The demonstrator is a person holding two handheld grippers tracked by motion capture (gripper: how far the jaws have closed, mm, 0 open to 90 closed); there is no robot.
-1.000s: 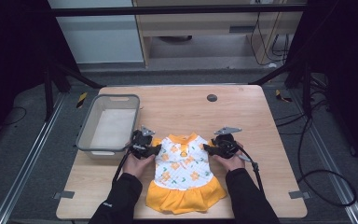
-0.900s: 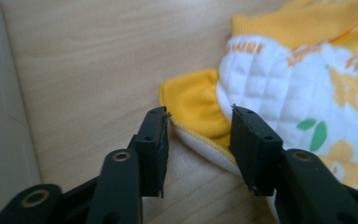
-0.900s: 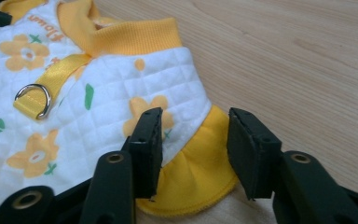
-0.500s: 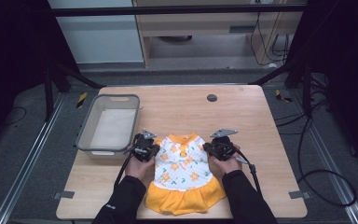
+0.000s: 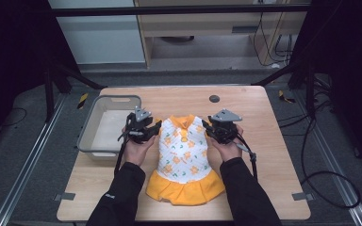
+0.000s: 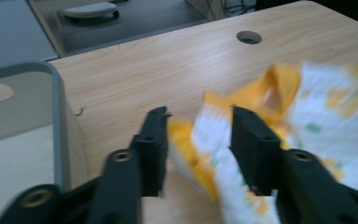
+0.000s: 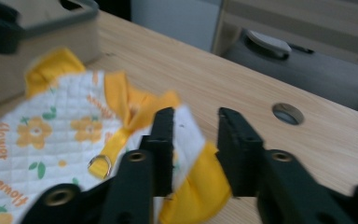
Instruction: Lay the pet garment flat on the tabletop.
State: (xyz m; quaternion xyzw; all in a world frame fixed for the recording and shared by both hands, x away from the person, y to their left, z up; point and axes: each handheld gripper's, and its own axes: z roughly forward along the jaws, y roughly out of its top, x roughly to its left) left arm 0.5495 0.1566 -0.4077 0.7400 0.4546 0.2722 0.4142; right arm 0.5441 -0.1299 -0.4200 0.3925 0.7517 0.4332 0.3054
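My left claw [image 6: 198, 116] and right claw [image 7: 196, 116] have just been opening, part-open now, sleeves [image 6: 205, 135] loose between the jaws. One claw per shoulder should keep the dress [image 5: 184, 150] spread flat.

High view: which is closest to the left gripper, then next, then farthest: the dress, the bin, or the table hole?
From the left gripper:
1. Dress, right at its fingers.
2. Bin, just to its left.
3. Table hole, farthest, toward the far edge.
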